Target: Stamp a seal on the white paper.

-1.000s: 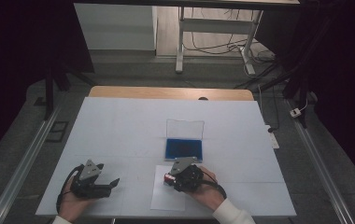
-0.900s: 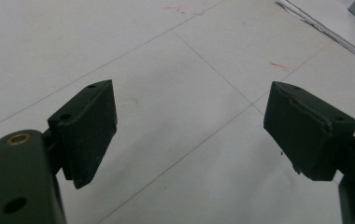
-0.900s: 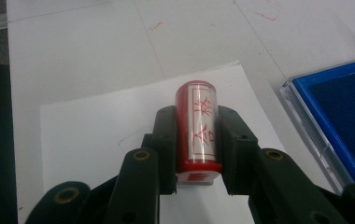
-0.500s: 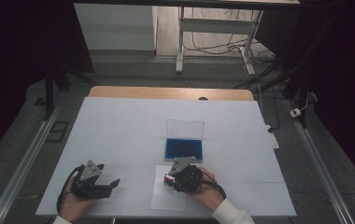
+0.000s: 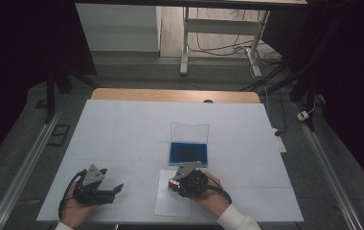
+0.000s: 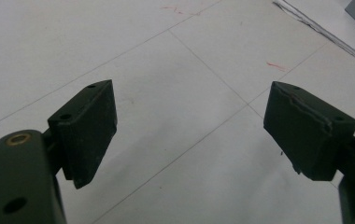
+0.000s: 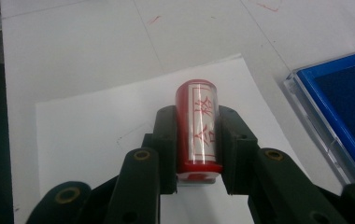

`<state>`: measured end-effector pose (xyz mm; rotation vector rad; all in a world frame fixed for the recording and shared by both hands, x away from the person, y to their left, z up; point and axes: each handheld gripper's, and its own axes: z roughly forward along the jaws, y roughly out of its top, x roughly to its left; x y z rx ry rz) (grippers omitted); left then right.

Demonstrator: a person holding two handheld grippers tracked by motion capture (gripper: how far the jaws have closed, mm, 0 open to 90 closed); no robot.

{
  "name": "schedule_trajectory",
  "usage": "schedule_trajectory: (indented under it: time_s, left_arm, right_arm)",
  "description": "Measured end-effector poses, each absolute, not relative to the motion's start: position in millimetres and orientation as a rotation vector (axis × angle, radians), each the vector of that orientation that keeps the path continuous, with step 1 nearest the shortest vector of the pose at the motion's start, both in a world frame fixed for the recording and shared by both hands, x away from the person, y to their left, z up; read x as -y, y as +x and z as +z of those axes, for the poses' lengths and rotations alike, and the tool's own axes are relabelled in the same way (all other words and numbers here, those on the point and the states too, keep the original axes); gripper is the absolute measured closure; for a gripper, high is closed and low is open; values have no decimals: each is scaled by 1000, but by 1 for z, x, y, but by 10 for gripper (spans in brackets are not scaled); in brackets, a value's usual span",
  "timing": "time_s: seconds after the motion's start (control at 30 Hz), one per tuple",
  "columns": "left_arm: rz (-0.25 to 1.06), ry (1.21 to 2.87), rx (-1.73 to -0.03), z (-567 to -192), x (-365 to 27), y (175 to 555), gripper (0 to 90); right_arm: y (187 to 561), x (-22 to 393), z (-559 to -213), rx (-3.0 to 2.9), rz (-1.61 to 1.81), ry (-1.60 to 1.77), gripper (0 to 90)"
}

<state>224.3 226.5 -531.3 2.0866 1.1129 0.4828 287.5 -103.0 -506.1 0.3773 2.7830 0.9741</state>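
Red stamp clenched in right tool above white paper at table 6 o'clock, blue ink pad open at 12 o'clock of it, left tool released and empty; paper apparently unstamped.

far half of table: bare, open to pass
ink pad: open lid upright, blocks the middle
paper: flat, near edge

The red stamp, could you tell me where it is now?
The red stamp sits clamped in the right gripper over the white paper, near the blue ink pad.
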Motion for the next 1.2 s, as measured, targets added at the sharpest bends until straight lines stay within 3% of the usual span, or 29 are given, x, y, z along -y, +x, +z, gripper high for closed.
schedule_trajectory:
  time_s: [1.2]
  left_arm:
    - [482, 2078, -1123, -531, -228, 224, 176]
  right_arm:
    - [287, 104, -505, -2766, 995, 362, 697]
